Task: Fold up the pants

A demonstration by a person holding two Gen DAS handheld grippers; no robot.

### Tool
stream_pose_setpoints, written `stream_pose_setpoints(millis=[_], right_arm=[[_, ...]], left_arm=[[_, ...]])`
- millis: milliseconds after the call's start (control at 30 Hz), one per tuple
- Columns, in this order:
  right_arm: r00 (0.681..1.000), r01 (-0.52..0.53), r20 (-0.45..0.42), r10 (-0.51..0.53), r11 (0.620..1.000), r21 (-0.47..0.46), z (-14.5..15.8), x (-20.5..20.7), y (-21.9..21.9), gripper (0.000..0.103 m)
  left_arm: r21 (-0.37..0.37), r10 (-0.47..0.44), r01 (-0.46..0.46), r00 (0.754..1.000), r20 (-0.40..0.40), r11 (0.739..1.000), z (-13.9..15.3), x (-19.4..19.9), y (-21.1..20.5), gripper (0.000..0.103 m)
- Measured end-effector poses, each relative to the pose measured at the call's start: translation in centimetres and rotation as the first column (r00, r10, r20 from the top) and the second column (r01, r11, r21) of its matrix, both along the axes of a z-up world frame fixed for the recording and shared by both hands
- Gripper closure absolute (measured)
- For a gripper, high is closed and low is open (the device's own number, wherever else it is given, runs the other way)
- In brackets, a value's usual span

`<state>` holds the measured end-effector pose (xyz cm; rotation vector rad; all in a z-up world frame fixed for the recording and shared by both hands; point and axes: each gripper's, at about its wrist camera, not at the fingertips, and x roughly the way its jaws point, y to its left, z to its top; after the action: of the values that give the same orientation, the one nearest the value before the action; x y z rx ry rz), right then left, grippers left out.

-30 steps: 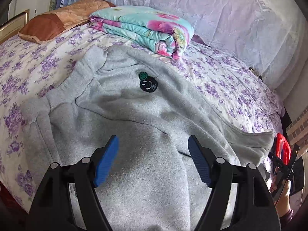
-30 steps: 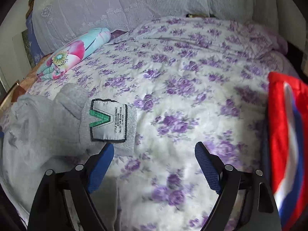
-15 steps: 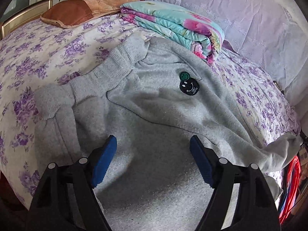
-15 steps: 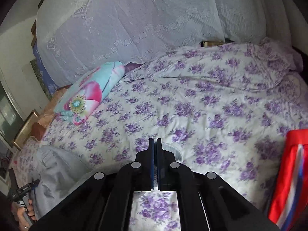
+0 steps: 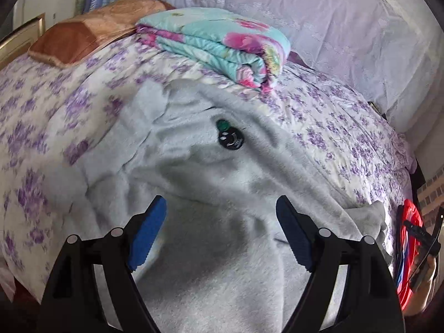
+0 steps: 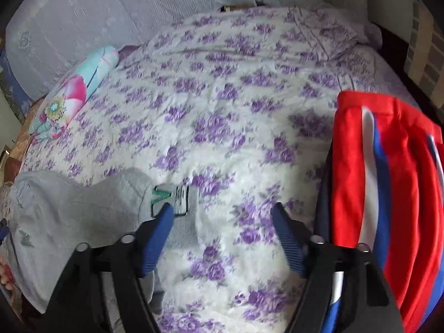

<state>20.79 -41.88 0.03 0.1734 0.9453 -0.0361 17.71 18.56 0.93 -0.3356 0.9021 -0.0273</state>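
Note:
Grey fleece pants point(image 5: 211, 183) lie spread on the floral bedspread point(image 5: 333, 127), with a small black smiley patch point(image 5: 231, 138) on them. My left gripper point(image 5: 222, 230) is open and hovers over the grey cloth, holding nothing. In the right wrist view the pants' cuff end point(image 6: 83, 213) with a white and green label point(image 6: 173, 198) lies at lower left. My right gripper point(image 6: 223, 233) is open over the bedspread point(image 6: 222, 97), its left finger beside the label, holding nothing.
A folded turquoise and pink quilt point(image 5: 222, 44) and a brown pillow point(image 5: 83, 27) lie at the bed's head. Folded red, white and blue cloth point(image 6: 388, 188) lies to the right of my right gripper. A pale curtain point(image 6: 111, 8) hangs behind the bed.
My right gripper, shut half a second ago, has opened and come down beside the labelled cuff. My left gripper stayed open and shifted slightly over the pants.

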Motion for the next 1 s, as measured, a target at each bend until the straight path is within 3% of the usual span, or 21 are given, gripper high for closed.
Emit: stream_pose_setpoints(millis=[67,167,233,267,333,367,433,467,567,633,800,933,967,1000], right_arm=[[0.999,-0.048,-0.014,0.049,0.998,0.05,-0.5,1.6,0.0,0.021],[0.988,-0.115,-0.083,0.128,0.982,0.148,-3.2,4.1,1.2,0.022],[0.979,-0.134,-0.13,0.157,0.977,0.166,-5.2,5.1,2.6,0.024],[0.975,-0.139,-0.149,0.162,0.978,0.157,-6.1,5.2,3.3,0.028],[0.97,-0.153,-0.163,0.181,0.974,0.169,-7.2,5.3,4.2,0.052],[0.972,-0.154,-0.151,0.18,0.973,0.169,-7.2,5.0,4.5,0.057],[0.973,-0.177,-0.121,0.197,0.972,0.152,-6.8,4.4,4.9,0.084],[0.972,-0.192,-0.109,0.21,0.969,0.154,-6.6,4.1,5.0,0.085],[0.972,-0.202,-0.088,0.217,0.967,0.156,-6.2,3.2,4.7,0.086],[0.973,-0.199,-0.091,0.214,0.969,0.145,-6.3,2.7,4.6,0.086],[0.973,-0.198,-0.095,0.211,0.971,0.132,-6.9,2.2,4.4,0.082],[0.976,-0.18,-0.098,0.196,0.972,0.15,-7.4,2.7,4.4,0.08],[0.977,-0.175,-0.096,0.191,0.972,0.153,-7.5,2.8,4.4,0.08],[0.978,-0.171,-0.093,0.187,0.973,0.156,-7.6,2.8,4.4,0.079]], left_arm=[[0.024,-0.071,0.071,0.997,0.009,0.997,0.9,2.6,-2.0,0.019],[0.097,-0.075,0.076,0.997,-0.021,0.992,0.3,7.6,-4.4,0.018],[0.177,-0.045,0.055,0.997,-0.06,0.983,-1.0,10.9,-5.5,0.018],[0.218,-0.035,0.053,0.996,-0.084,0.974,-1.9,12.7,-5.9,0.018],[0.313,0.001,0.044,0.99,-0.141,0.949,-3.7,15.6,-6.2,0.018],[0.329,0.031,0.026,0.985,-0.168,0.944,-4.5,16.8,-5.9,0.018],[0.286,0.057,0.006,0.976,-0.212,0.958,-5.5,18.5,-4.9,0.018],[0.27,0.067,-0.003,0.972,-0.227,0.963,-5.7,19.1,-4.5,0.018],[0.243,0.097,-0.032,0.96,-0.263,0.97,-5.5,20.4,-4.3,0.019],[0.219,0.075,-0.02,0.966,-0.246,0.975,-4.2,20.2,-4.8,0.019],[0.038,-0.021,0.029,0.978,-0.209,0.999,-0.1,19.5,-4.3,0.019],[-0.059,-0.036,0.021,0.963,-0.268,0.998,-0.5,20.6,-3.9,0.019],[-0.066,-0.038,0.022,0.964,-0.262,0.998,-0.5,20.8,-4.3,0.019],[-0.028,-0.013,0.006,0.964,-0.265,1.0,-0.7,21.1,-4.7,0.019]])
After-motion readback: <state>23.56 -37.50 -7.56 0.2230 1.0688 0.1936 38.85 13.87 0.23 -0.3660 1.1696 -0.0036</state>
